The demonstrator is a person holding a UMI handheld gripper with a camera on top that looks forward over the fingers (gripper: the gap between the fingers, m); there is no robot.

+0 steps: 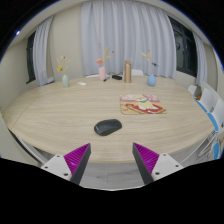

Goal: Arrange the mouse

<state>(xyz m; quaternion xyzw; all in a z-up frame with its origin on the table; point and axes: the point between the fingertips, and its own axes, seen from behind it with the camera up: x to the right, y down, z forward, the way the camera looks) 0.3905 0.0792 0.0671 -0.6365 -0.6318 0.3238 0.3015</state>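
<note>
A dark grey computer mouse lies on the round light wooden table, a little beyond my fingers and slightly left of the midline between them. My gripper is open and empty, its two fingers with magenta pads spread wide above the table's near edge. Nothing is between the fingers.
A red and white patterned mat lies beyond the mouse to the right. Several small vases and bottles stand along the table's far edge before white curtains. A chair stands at the right.
</note>
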